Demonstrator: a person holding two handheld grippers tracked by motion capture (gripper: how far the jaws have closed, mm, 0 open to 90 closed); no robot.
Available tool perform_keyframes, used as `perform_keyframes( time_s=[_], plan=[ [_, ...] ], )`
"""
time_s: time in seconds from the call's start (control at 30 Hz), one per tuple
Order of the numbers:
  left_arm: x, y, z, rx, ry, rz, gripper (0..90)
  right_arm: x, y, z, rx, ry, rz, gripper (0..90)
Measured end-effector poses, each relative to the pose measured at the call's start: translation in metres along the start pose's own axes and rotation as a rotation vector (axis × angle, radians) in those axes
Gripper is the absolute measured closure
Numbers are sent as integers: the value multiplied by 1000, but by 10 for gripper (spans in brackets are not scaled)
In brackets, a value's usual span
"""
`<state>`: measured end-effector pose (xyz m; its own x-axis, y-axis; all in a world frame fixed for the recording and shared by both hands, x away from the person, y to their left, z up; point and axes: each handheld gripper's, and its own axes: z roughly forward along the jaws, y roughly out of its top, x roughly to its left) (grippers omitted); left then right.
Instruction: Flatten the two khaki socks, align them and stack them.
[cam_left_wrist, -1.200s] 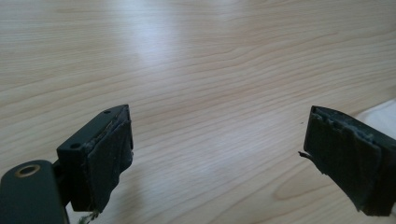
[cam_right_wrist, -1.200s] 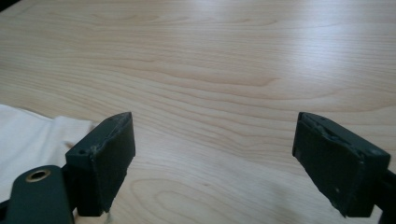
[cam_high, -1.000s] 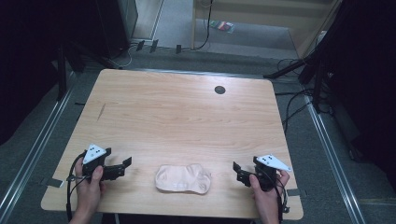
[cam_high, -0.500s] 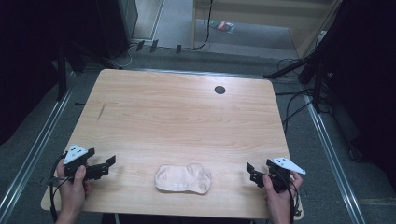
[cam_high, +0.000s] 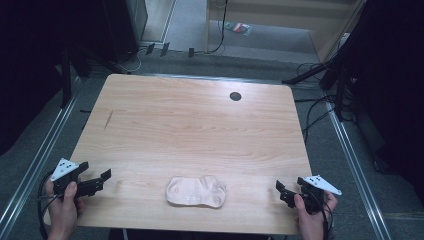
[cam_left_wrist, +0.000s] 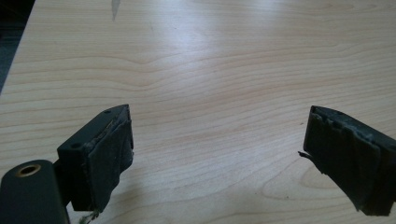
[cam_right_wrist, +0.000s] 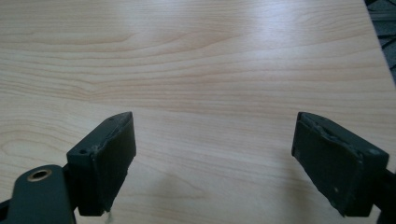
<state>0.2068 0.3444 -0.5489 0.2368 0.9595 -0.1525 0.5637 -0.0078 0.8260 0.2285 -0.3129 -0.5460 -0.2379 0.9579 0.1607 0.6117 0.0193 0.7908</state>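
Nearest me, at the table's (cam_high: 200, 130) front edge, I have the folded pale cloth (cam_high: 196, 191) lying flat, and I use it as my landmark. Well to the left of the cloth, my left gripper (cam_high: 95, 181) sits low over the wood near the table's front left corner, the hand (cam_high: 64, 210) wrapped around its grip from below and the forearm coming in from the near edge; its jaws point toward the cloth and stand wide apart with nothing between them, bare wood grain showing in the gap in the left gripper view. Well to the right of the cloth, my right gripper (cam_high: 283, 192) mirrors that pose near the front right corner, hand (cam_high: 310, 217) curled under it, jaws spread wide and empty. Neither gripper touches the cloth. Far beyond the cloth, toward the back edge, a small dark round hole (cam_high: 235, 96) marks the tabletop.
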Motion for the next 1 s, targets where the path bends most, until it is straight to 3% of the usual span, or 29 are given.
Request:
perform_keyframes(
  time_s=[0.3,0.5,1.0],
  plan=[
    [5,-3,-2,5,-19,2,90,-15,-7,-11,-9,11,32,142],
    [5,-2,3,12,-21,-6,92,-12,-7,-8,-22,-27,29,162],
    [6,-1,5,24,-21,-16,92,-12,-6,-6,-13,-23,39,160]
  ],
)
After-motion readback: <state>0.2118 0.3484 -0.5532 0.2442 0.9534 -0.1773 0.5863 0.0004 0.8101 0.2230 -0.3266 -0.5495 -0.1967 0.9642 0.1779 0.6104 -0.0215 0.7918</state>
